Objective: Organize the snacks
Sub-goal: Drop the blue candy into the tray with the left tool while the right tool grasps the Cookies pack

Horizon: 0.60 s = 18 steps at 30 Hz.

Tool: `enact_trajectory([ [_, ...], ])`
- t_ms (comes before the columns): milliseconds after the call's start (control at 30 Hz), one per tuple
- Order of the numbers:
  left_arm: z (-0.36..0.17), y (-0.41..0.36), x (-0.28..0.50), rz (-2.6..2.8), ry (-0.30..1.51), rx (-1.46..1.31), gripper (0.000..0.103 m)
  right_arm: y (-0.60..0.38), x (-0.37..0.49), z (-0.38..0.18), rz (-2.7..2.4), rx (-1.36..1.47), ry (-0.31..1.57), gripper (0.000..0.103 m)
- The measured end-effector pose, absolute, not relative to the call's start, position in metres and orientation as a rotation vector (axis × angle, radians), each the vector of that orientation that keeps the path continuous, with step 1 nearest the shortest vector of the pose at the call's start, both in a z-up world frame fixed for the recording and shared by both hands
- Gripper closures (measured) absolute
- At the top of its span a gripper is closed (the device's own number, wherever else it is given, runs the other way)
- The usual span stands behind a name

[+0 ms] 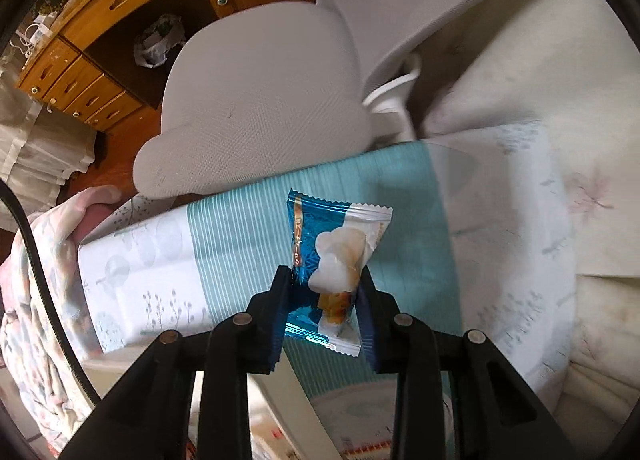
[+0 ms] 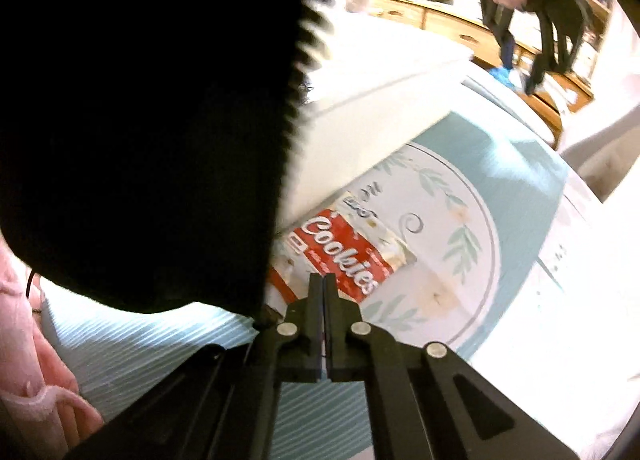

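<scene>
My left gripper (image 1: 323, 280) is shut on a blue and white snack packet (image 1: 334, 260) and holds it upright in the air above a teal striped cloth (image 1: 240, 228). My right gripper (image 2: 323, 280) is shut with its fingers pressed together, nothing visibly between them. Just beyond its tips a red and white Cookies packet (image 2: 340, 256) lies on a cloth with a round leaf print (image 2: 460, 228). A large black shape (image 2: 140, 120) hides the left half of the right wrist view.
A grey office chair (image 1: 260, 100) stands behind the cloth-covered surface. Wooden drawers (image 1: 80, 72) line the far wall. A pink floral blanket (image 1: 32, 300) lies at the left. A cream cushion (image 1: 580, 140) fills the right side.
</scene>
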<state>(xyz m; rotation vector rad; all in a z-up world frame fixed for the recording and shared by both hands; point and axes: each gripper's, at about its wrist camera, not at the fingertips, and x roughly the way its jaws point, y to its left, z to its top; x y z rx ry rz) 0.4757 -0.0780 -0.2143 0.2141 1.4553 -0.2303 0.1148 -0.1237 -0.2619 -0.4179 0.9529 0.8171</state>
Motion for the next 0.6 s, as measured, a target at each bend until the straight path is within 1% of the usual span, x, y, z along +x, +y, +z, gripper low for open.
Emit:
enact_trajectory([
  [333, -0.157, -0.072, 0.393, -0.298, 1.432, 0.2, 0.074, -0.14, 0.103, -0.241, 0.661, -0.297, 0.944, 0.103],
  [433, -0.142, -0.06, 0.368, -0.3, 1.426, 0.186, 0.073, -0.155, 0.114, -0.235, 0.617, -0.209, 0.951, 0.103],
  [467, -0.137, -0.056, 0.36, -0.3, 1.424, 0.182, 0.074, -0.146, 0.115, -0.24, 0.603, -0.184, 0.959, 0.103],
  [600, -0.12, -0.034, 0.329, -0.285, 1.418, 0.172, 0.073, -0.162, 0.123, -0.236, 0.547, -0.029, 1.026, 0.103],
])
